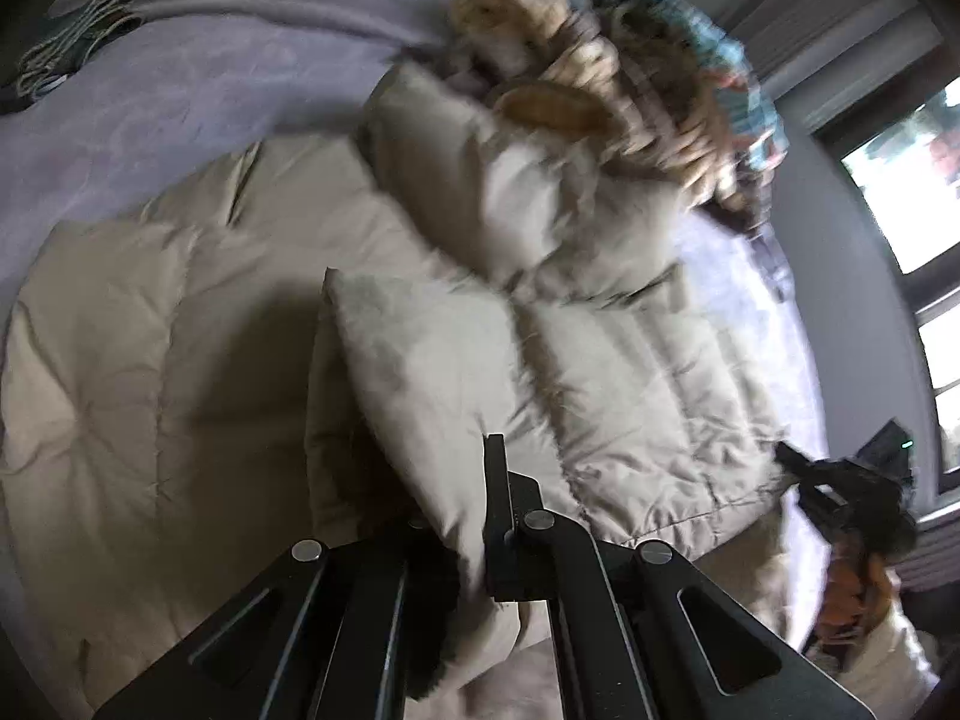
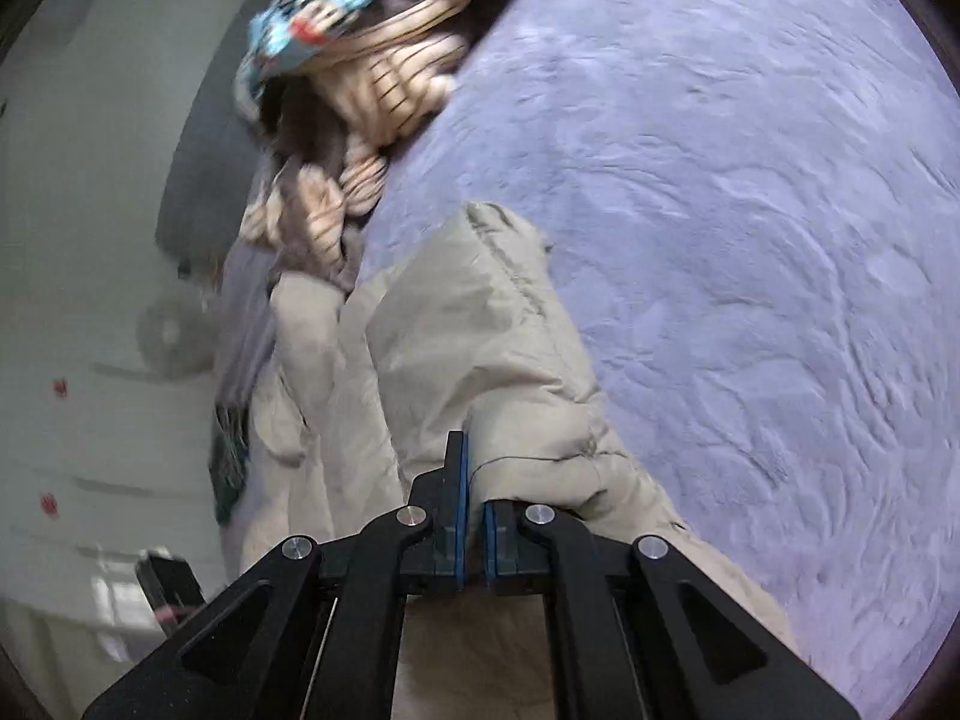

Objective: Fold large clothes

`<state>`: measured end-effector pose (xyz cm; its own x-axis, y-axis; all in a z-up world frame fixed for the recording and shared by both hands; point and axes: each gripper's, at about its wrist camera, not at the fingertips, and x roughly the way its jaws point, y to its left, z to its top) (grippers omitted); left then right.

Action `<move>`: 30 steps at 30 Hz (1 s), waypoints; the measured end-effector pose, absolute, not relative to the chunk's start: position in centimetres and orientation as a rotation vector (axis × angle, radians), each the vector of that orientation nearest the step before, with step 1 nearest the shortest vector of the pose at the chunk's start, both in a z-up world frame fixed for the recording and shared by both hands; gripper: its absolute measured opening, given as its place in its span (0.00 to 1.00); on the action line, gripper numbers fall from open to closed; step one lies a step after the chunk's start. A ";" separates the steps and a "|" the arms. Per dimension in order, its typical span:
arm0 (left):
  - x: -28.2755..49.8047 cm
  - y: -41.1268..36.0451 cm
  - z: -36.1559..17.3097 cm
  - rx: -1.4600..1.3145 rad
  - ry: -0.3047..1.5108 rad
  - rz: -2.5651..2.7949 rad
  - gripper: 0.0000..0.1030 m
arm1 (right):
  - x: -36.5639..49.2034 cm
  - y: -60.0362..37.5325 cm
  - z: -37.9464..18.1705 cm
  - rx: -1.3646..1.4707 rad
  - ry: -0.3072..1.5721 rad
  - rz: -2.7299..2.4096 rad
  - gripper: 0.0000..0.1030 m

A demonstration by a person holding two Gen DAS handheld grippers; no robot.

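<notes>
Beige puffer jacket [image 1: 198,360] edges clamped in both jaws; lavender bedspread [image 2: 750,240] bare rightward.

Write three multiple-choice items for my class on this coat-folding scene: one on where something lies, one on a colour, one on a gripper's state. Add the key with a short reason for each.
1. Where does the pile of other clothes lie?
A. On the bed beyond the coat
B. On the floor
C. In a basket

2. What colour is the puffy coat?
A. Red
B. Beige
C. Navy

3. What is the right gripper doing?
A. Standing wide open over the bedspread
B. Holding a hanger
C. Pinching coat fabric

Key:
1 A: the pile rests on the lilac bedspread past the coat's far end.
2 B: the quilted fabric is beige in both views.
3 C: beige fabric is caught between its nearly closed blue pads.
</notes>
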<state>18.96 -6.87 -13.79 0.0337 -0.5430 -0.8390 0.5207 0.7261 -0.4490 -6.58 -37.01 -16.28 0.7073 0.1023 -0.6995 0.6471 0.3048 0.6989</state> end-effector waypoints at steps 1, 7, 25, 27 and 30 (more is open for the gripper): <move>19.0 -7.0 -14.6 0.017 1.305 -0.800 0.03 | -6.4 -37.0 -17.0 1.231 0.761 -0.418 0.05; 18.9 -6.1 -14.6 0.035 1.290 -0.736 0.04 | -6.7 -38.0 -20.0 1.271 0.805 -0.432 0.05; 19.6 -2.2 -9.1 0.007 1.146 -0.696 0.04 | -6.4 -44.3 -16.9 1.339 0.694 -0.347 0.65; 18.8 -4.1 -9.9 0.049 1.156 -0.752 0.04 | -4.5 -44.8 -18.5 1.418 0.715 -0.326 0.61; 18.4 -6.2 -12.4 0.172 1.175 -0.716 0.04 | -3.4 -44.2 -18.7 1.367 0.745 -0.339 0.22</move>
